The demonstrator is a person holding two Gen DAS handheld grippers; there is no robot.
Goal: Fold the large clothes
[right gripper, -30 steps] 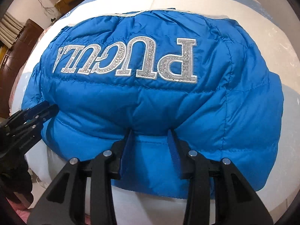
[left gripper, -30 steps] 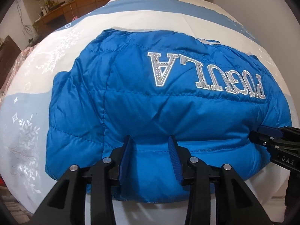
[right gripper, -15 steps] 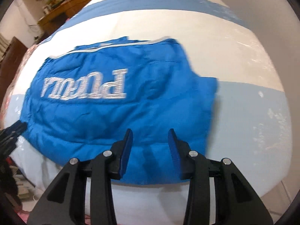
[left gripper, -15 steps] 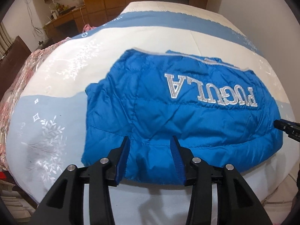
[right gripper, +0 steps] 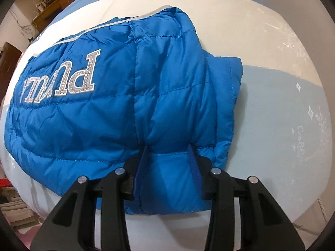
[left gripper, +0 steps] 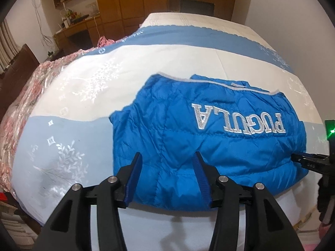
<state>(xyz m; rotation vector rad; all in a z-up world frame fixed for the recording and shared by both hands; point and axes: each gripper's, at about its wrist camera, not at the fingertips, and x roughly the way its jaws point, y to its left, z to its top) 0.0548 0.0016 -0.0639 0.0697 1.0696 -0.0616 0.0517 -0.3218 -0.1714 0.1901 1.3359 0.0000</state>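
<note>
Wooden cabinets (left gripper: 134,2) and a cluttered desk (left gripper: 77,24) stand at the back of the room, beyond a bed (left gripper: 146,62) covered by a quilt banded in white, pale blue and darker blue with a leaf print. Left of the jacket, at the bed's edge, lies a pink floral cover (left gripper: 25,96).

On the quilt rests the folded blue puffer jacket (left gripper: 209,138), the landmark for everything else, with silver letters reading PUGULA (left gripper: 238,121) upside down across it and a grey trim along its far edge.

At the jacket's near left hem sits the left hand-held gripper (left gripper: 166,177), its blue-padded fingers (left gripper: 134,177) spread wide on either side of the fabric, gripping nothing.

Towards the jacket's right end, the right hand-held gripper (right gripper: 167,167) is set against the near hem. Its fingers (right gripper: 142,169) stand fairly wide with a puffed fold of the jacket bulging between them; whether the pads actually pinch that fold I cannot tell. In the left wrist view its black tip (left gripper: 303,161) shows against the jacket's right side, with a green light (left gripper: 330,131) above it.
</note>
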